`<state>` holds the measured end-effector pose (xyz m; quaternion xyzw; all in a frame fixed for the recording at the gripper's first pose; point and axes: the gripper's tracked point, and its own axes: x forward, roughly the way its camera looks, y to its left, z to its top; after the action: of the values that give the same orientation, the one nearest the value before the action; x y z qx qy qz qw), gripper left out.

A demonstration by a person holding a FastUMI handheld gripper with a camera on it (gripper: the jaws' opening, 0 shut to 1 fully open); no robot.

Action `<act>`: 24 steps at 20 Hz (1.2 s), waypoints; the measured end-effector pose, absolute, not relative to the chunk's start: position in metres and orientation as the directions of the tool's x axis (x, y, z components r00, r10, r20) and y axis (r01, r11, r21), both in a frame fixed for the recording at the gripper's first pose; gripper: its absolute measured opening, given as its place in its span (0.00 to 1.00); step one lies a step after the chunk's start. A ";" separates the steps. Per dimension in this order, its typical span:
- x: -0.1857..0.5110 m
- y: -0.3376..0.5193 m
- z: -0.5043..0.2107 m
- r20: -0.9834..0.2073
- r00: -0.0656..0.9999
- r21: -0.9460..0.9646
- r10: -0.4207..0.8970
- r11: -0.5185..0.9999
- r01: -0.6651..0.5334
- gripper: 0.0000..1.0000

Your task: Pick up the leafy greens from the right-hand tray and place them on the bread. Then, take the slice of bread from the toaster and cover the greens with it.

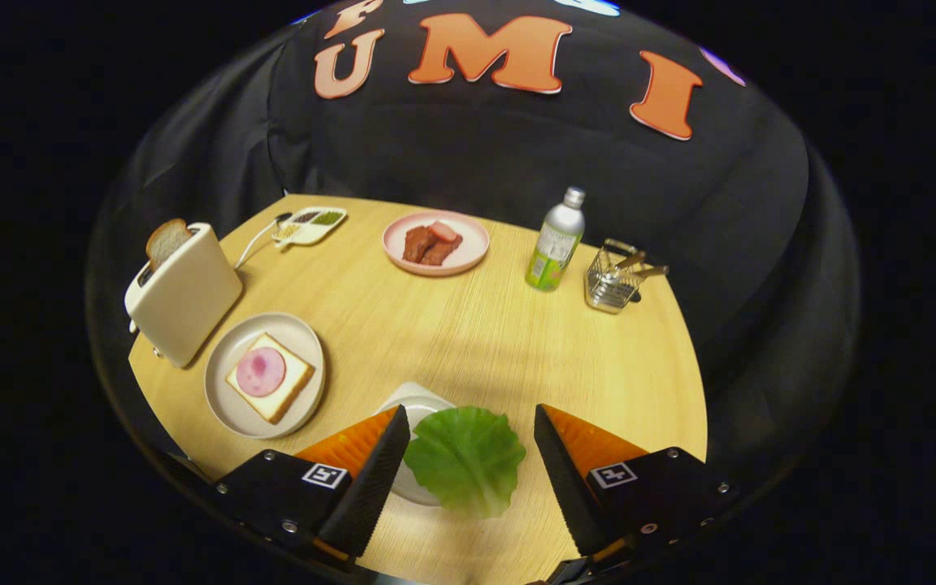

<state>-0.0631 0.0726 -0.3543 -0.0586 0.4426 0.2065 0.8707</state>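
Green leaf sits between the fingers, w/ the gripper spread wide around it; neither finger touches it as far as I can see, so nothing is gripped yet. The leaf lies half on a small white tray at the near edge of the table, half hanging off toward me. So step 1 hasn't really begun: greens not yet lifted. The target is off to the left, a bread slice w/ a pink round of ham on top, resting on a grey plate, and no greens on it. Just beyond that plate stands the toaster, the 2nd slice poking out of its slot, untouched. Further back there's a pink plate of meat, a bottle, a wire basket and a small dish of seasonings, none of them part of the job. By my reckoning everything's left to do: close on the leaf, carry it left onto the ham, then fetch the toaster slice & cap it.
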 end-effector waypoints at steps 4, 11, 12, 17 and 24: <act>-0.080 0.077 -0.402 -0.867 0.390 0.106 0.311 0.878 -0.466 0.87; -0.089 0.090 -0.452 -0.921 0.249 0.133 0.298 0.844 -0.519 0.73; -0.088 0.089 -0.456 -0.924 0.243 0.135 0.294 0.848 -0.513 0.72; -0.089 0.095 -0.459 -0.931 0.195 0.194 0.309 0.869 -0.455 0.60; -0.085 0.093 -0.462 -0.941 0.206 0.181 0.267 0.915 -0.360 0.19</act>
<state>-0.0850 0.0934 -0.4615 -0.0386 0.5968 0.2021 0.7756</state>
